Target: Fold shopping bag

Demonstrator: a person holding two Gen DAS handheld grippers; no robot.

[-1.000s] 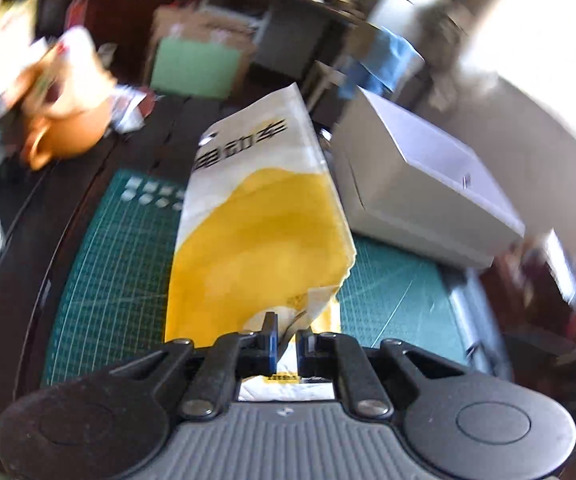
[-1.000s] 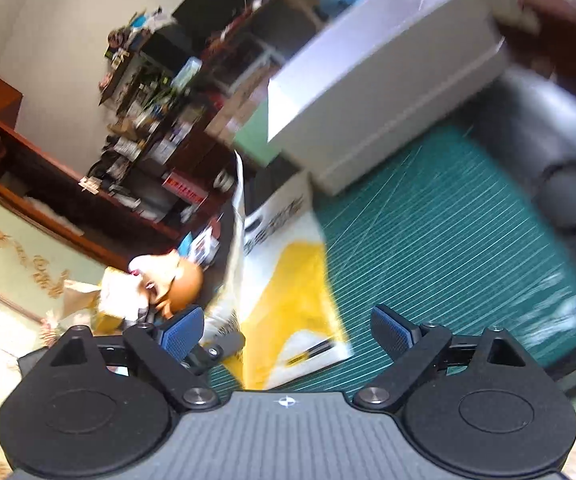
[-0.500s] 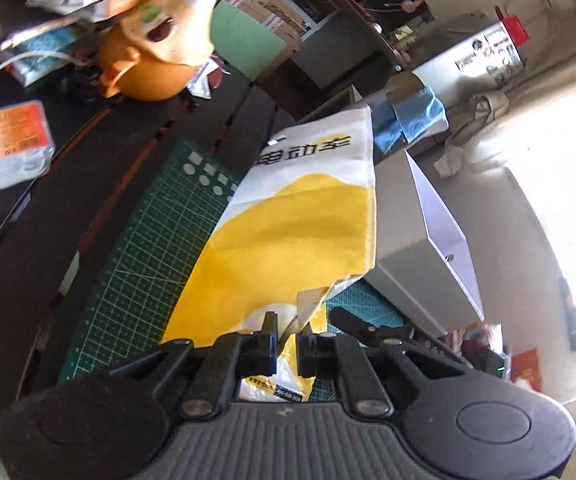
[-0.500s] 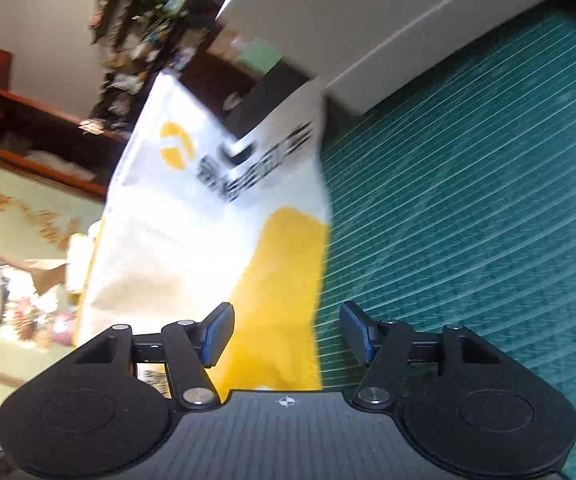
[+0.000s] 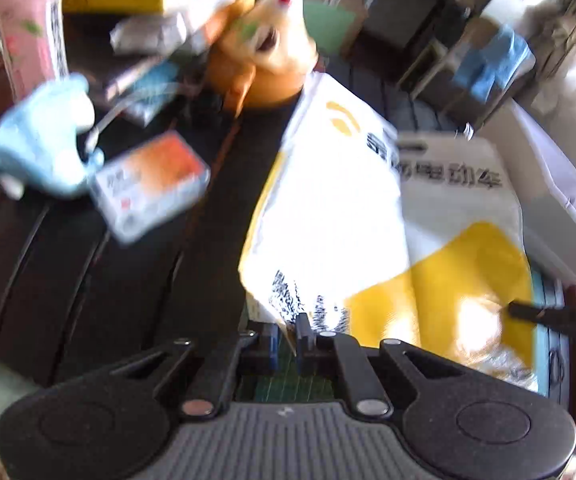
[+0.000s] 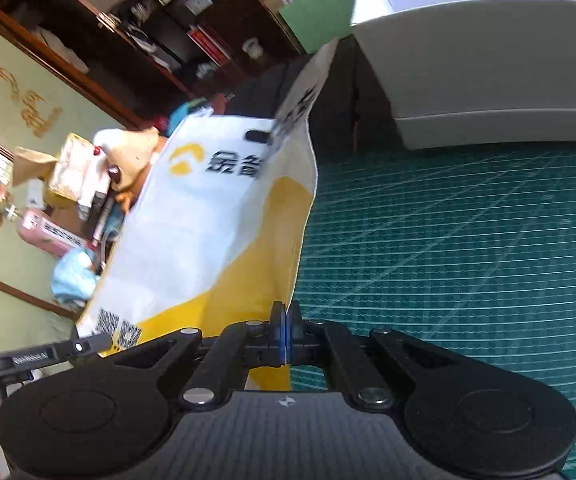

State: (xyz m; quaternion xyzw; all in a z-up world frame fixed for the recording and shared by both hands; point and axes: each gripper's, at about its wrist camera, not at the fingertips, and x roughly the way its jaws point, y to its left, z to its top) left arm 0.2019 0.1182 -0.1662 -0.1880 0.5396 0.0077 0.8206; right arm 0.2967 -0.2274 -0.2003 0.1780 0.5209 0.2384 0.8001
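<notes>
Gripping shopping bag [image 5: 371,216] at two edges: left gripper [image 5: 286,334] pinches near printed corner, right gripper [image 6: 286,330] clamped on yellow edge. Bag hangs lifted and spread above green cutting mat [image 6: 467,248] near desk's left side, white box [image 6: 487,72] behind. Likely held taut at two points so panel opens flat for clean crease. Versus half second ago: right gripper, then open beside bag, now shut on it; left view swung toward clutter, bag more unfurled.
</notes>
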